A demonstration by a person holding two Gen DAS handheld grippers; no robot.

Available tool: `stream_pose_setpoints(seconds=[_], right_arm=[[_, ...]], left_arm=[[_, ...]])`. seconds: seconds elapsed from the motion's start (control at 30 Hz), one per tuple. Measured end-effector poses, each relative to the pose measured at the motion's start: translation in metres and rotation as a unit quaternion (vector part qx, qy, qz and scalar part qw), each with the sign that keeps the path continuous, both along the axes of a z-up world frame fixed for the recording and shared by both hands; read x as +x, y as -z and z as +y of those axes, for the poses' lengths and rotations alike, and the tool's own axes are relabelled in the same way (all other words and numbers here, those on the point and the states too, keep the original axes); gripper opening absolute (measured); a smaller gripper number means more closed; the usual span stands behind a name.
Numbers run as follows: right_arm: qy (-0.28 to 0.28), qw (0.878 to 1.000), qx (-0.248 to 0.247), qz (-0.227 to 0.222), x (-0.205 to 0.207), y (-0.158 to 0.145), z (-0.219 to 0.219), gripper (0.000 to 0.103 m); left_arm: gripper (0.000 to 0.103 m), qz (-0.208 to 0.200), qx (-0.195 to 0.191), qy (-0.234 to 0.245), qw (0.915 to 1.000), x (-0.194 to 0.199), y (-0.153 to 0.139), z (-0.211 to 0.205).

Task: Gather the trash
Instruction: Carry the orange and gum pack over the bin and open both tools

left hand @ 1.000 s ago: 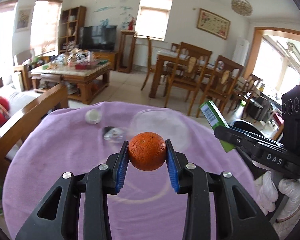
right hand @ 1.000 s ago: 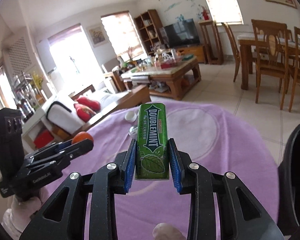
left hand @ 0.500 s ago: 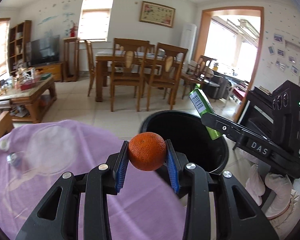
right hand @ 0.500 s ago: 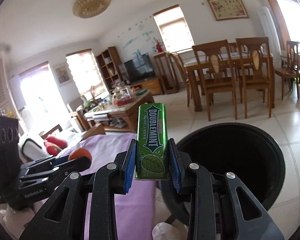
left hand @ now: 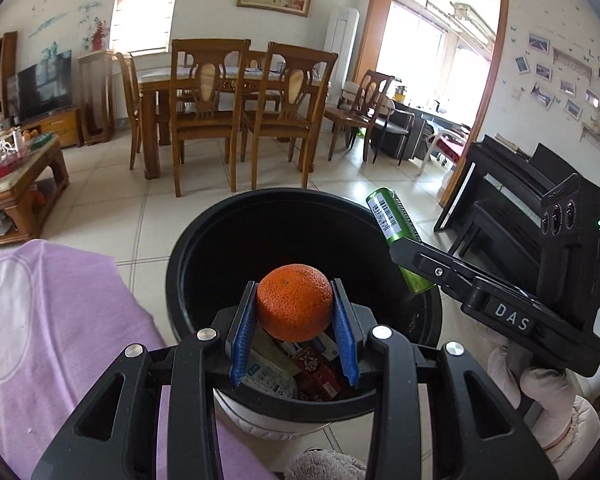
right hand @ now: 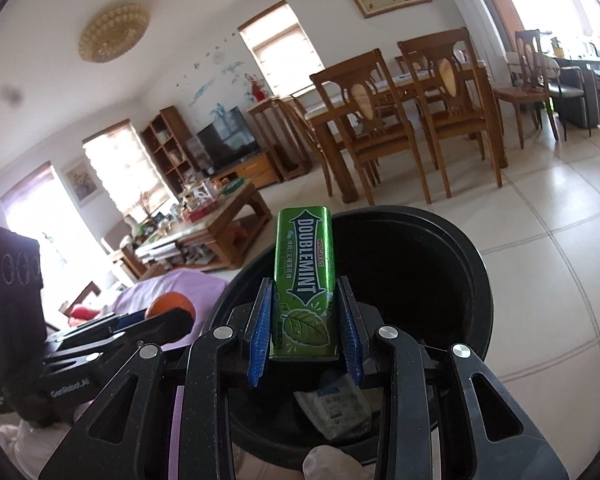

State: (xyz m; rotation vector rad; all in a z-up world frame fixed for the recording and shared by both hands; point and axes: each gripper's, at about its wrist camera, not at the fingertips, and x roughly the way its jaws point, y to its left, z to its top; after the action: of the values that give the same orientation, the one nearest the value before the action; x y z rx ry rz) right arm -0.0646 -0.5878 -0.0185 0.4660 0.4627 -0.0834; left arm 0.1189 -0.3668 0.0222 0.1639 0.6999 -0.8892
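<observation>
My left gripper (left hand: 294,322) is shut on an orange (left hand: 294,307) and holds it over the open black trash bin (left hand: 204,236). My right gripper (right hand: 305,322) is shut on a green Doublemint gum pack (right hand: 305,280), held upright above the same bin (right hand: 452,248). In the left wrist view the gum pack (left hand: 392,224) sticks out of the right gripper over the bin's right rim. In the right wrist view the orange (right hand: 168,304) shows in the left gripper at the bin's left rim. Wrappers (left hand: 296,372) lie inside the bin.
A purple-covered table (left hand: 52,340) sits left of the bin. Dining chairs and table (left hand: 236,104) stand beyond on the tiled floor. A coffee table (left hand: 16,176) is at far left, a black piano (left hand: 508,196) at right.
Both grippers have swung from the purple table to over the black bin, each still holding its item. The bin now fills the centre of both views.
</observation>
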Motion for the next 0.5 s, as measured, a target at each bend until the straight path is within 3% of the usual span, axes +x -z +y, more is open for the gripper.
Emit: stream_pose_setpoints(seconds=[0.2, 0.5], right_arm=[[0.004, 1.000, 0.012, 0.007, 0.011, 0.012, -0.004, 0.032], [0.016, 1.000, 0.016, 0.016, 0.017, 0.020, 0.001, 0.032]], left_arm=[[0.036, 0.003, 0.024, 0.005, 0.9997, -0.004, 0.016, -0.014], [0.036, 0.000, 0.034, 0.012, 0.9994, -0.008, 0.015, -0.019]])
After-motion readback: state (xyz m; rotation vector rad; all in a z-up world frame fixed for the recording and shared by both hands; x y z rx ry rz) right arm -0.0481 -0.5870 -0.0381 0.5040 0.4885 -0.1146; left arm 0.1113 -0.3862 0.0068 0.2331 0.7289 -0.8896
